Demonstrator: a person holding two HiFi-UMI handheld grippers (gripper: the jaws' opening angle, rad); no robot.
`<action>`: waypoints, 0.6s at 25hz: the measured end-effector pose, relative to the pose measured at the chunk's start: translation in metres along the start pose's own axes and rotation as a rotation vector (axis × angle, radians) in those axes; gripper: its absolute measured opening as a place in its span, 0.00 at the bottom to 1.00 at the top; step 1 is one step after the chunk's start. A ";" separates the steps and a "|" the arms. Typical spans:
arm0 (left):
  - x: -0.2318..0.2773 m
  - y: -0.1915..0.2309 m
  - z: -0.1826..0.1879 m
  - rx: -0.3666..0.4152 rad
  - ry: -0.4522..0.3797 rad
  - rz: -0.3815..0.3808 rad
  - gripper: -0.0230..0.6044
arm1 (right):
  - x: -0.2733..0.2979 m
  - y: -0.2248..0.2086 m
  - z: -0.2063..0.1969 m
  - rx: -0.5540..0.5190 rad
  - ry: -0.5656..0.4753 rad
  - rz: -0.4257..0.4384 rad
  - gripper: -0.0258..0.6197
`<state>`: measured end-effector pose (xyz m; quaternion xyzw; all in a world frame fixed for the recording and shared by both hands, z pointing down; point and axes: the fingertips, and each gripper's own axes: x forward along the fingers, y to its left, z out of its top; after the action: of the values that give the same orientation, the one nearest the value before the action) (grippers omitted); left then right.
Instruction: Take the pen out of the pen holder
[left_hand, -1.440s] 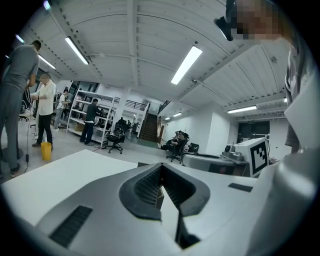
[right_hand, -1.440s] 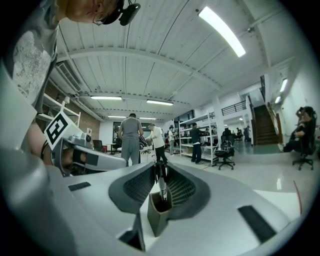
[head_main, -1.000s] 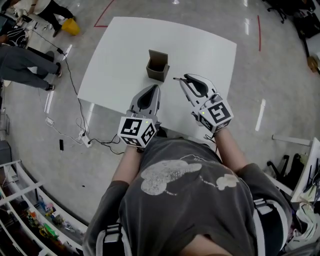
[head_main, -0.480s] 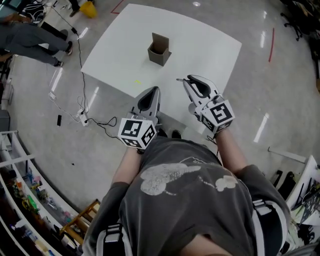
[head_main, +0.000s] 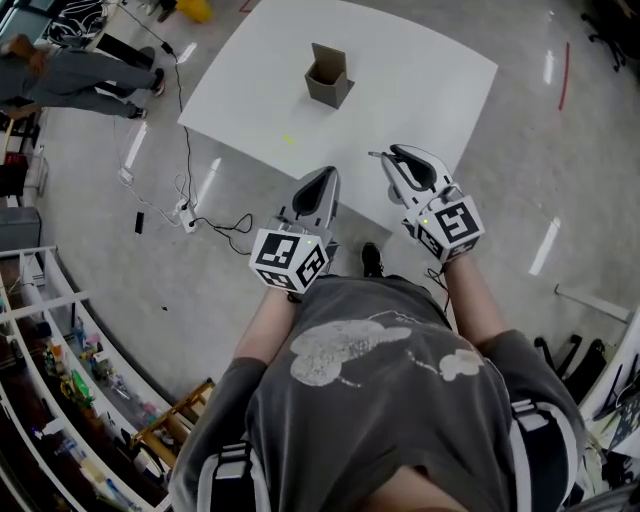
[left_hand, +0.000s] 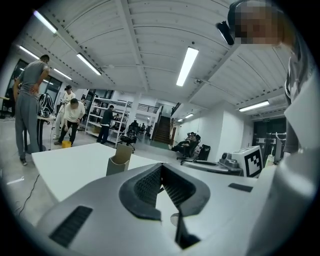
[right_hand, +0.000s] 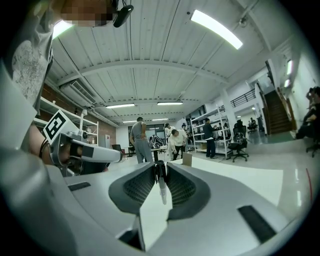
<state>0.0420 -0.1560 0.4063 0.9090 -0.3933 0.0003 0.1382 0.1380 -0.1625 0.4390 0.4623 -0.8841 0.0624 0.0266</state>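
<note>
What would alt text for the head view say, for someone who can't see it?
Seen from above, a person holds a gripper in each hand at the near edge of a white table. The right gripper grips a pen, and the left gripper is shut and empty. A brown pen holder stands farther off on the table.

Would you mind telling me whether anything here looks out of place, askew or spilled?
Nothing stands out. The pen holder stands upright on the white table, nothing is spilled, and the pen is clamped between the jaws of the right gripper.
</note>
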 end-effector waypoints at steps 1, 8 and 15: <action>-0.002 -0.003 0.000 -0.001 -0.004 -0.006 0.05 | -0.002 0.001 0.000 0.001 -0.004 -0.004 0.16; -0.039 -0.021 -0.008 0.000 -0.026 -0.020 0.05 | -0.028 0.024 -0.003 -0.008 -0.017 -0.036 0.16; -0.103 -0.037 -0.019 0.003 -0.035 -0.005 0.05 | -0.060 0.065 -0.010 -0.004 -0.009 -0.061 0.16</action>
<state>-0.0006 -0.0538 0.4044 0.9100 -0.3934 -0.0156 0.1300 0.1189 -0.0760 0.4368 0.4893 -0.8698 0.0576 0.0256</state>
